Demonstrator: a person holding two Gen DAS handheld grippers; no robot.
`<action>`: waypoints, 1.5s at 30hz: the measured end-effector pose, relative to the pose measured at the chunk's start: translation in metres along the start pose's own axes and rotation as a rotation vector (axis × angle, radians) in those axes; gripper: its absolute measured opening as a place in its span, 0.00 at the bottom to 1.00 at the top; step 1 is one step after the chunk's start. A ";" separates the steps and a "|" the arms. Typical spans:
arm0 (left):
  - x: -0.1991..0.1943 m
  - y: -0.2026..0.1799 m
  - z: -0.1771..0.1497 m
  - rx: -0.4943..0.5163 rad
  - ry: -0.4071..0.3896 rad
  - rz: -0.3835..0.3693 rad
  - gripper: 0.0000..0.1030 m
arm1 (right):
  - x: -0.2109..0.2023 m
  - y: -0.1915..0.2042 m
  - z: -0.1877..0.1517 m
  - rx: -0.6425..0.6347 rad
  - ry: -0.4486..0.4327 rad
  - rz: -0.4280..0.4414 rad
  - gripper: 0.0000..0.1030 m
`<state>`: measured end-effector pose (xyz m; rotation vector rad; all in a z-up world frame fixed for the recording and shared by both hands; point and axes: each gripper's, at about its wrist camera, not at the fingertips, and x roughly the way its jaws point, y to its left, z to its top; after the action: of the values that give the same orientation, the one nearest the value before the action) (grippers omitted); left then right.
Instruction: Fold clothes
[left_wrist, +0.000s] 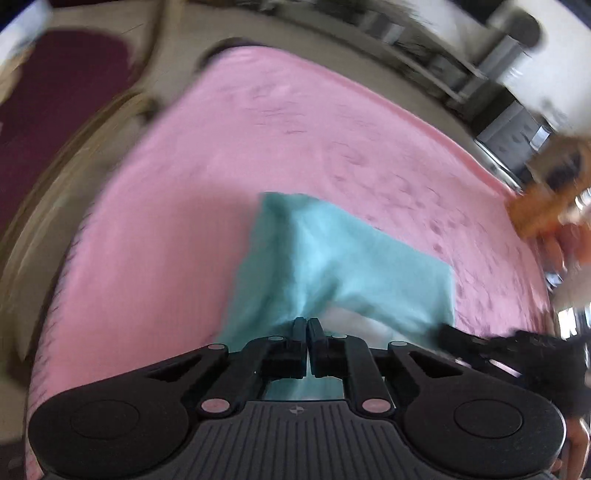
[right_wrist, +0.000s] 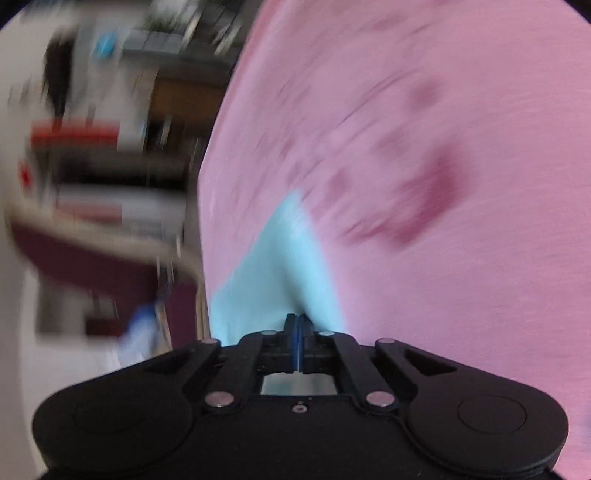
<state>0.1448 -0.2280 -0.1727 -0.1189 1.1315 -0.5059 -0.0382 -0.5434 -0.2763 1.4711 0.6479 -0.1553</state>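
Left wrist view: my left tongs (left_wrist: 307, 325) at lower centre are clamped on a blue cloth (left_wrist: 332, 258) that hangs toward mid-frame over a pink blanket (left_wrist: 221, 166). My right tongs (right_wrist: 297, 325) pinch the cloth's other edge, with blurred shelves (right_wrist: 92, 147) at far left.

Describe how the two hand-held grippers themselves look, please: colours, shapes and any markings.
Both are matte black. The left gripper has a ribbed base plate with a small round cross mark, round side housings and silver pivot pins. The right gripper has a smooth base with one screw, the same linkage, and blue finger pads.
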 end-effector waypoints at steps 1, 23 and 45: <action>-0.007 0.000 -0.003 0.005 -0.015 0.056 0.12 | -0.011 -0.001 0.001 0.014 -0.033 -0.023 0.05; -0.051 -0.020 -0.090 0.175 -0.017 0.029 0.29 | -0.006 0.061 -0.136 -0.286 0.082 -0.121 0.10; -0.091 -0.011 -0.133 0.166 -0.089 -0.011 0.23 | -0.085 0.022 -0.151 -0.197 0.027 -0.066 0.16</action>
<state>-0.0070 -0.1763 -0.1506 -0.0036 0.9986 -0.5968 -0.1445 -0.4215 -0.2103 1.2649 0.7135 -0.1196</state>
